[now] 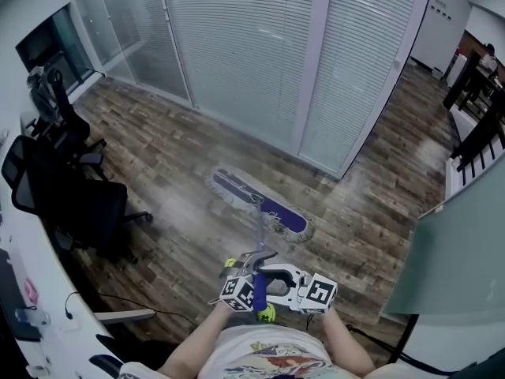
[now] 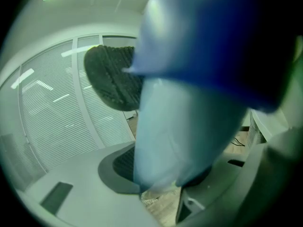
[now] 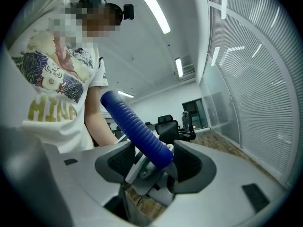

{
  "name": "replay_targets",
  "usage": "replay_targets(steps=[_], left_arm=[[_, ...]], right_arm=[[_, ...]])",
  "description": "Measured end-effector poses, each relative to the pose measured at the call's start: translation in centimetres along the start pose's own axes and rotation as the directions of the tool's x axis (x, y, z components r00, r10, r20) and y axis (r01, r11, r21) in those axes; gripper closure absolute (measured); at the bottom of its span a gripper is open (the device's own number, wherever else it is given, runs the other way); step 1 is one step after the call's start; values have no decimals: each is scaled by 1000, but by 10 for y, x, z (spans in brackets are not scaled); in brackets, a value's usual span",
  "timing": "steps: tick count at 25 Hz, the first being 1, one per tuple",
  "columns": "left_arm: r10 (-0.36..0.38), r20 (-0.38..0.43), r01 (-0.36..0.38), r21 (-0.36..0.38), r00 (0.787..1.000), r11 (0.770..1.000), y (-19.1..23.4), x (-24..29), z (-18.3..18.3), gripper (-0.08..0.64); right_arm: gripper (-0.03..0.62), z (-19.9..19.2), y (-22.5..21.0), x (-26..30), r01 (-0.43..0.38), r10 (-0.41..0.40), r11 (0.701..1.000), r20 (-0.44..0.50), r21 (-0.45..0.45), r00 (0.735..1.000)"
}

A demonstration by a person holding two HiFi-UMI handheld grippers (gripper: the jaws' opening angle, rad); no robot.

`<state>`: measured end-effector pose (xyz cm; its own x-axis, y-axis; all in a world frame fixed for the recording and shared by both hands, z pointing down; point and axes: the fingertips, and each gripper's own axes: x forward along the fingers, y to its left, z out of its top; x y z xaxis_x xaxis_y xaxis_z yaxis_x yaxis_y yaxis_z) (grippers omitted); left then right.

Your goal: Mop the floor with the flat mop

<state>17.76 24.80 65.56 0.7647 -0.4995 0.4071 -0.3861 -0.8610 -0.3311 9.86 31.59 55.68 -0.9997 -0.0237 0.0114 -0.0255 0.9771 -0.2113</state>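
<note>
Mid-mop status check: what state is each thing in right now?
Flat mop head: lying flat on the floor.
Mop handle: tilted, gripped at its upper end.
Left gripper: jaws shut on mop handle.
Right gripper: jaws shut on mop handle.
Blinds: lowered.

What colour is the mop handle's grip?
The grip is ribbed blue; right gripper view shows it best.

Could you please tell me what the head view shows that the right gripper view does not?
Head view only: the flat mop head, lying out near the blinds. Right gripper view only: the person's printed shirt and the ceiling lights. Both: the blue mop handle, the blinds, the wood floor and the black office chairs.
</note>
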Motion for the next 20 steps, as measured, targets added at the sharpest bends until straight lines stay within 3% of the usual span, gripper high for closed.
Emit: replay_targets(steps=[6,12,20], left_arm=[[17,19,-17,-1,1000,1000,38,0,-5,414],[-10,14,10,14,1000,1000,83,9,-34,410],[-19,44,19,3,999,1000,176,24,-57,410]], right_arm=[[359,11,-31,19,-45,44,998,-22,-37,999],[359,6,-79,47,-37,34,998,-84,-43,996],[359,30,-166,89,-2,1,1000,-82,-12,997]])
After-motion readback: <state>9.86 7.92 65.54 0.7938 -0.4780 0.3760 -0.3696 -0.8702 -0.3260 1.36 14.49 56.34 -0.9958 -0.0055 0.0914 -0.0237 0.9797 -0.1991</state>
